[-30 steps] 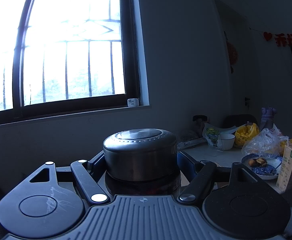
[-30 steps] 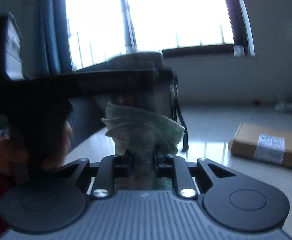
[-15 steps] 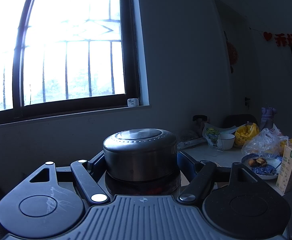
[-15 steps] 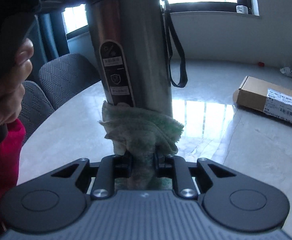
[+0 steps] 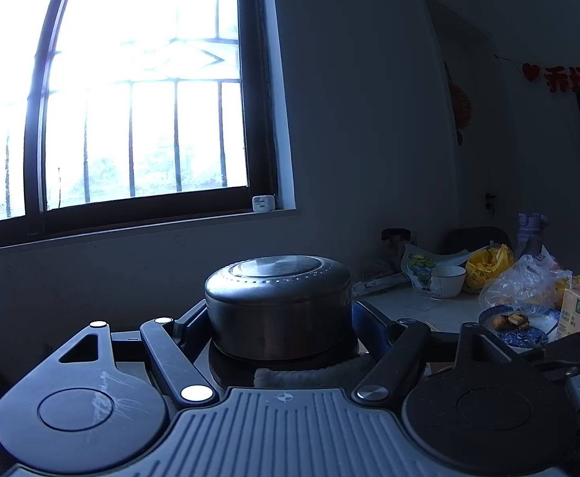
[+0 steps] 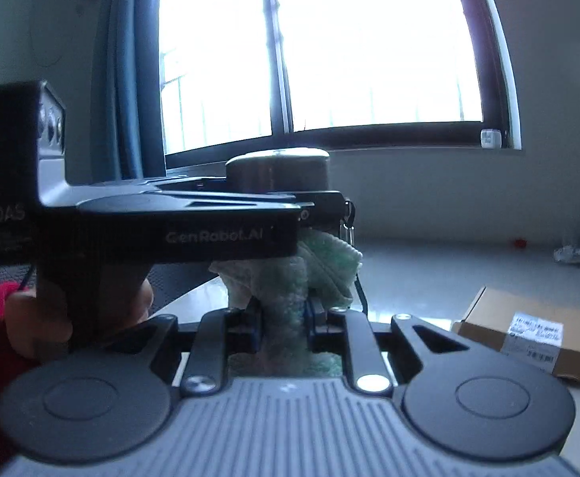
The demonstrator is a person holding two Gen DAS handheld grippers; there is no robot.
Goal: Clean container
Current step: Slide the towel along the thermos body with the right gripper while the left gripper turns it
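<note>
Two grippers worked one flask (image 5: 277, 306): the left gripper (image 5: 278, 332) clamped it upright above the table (image 6: 429, 274), while the right gripper (image 6: 284, 318) pinched a green cloth (image 6: 314, 266) against its side.

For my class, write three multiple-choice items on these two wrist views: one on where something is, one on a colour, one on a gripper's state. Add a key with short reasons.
1. Where does the cardboard box lie?
A. on the table
B. on the windowsill
C. on a chair

2. What colour is the cloth?
A. red
B. pale green
C. black

3. What is the left gripper doing?
A. standing open and empty
B. clamping a plate
C. clamping the steel flask below its cap

Key: 1 A, the box rests flat on the pale table. 2 B, the cloth in the right gripper looks pale green. 3 C, both fingers press the flask's sides.
</note>
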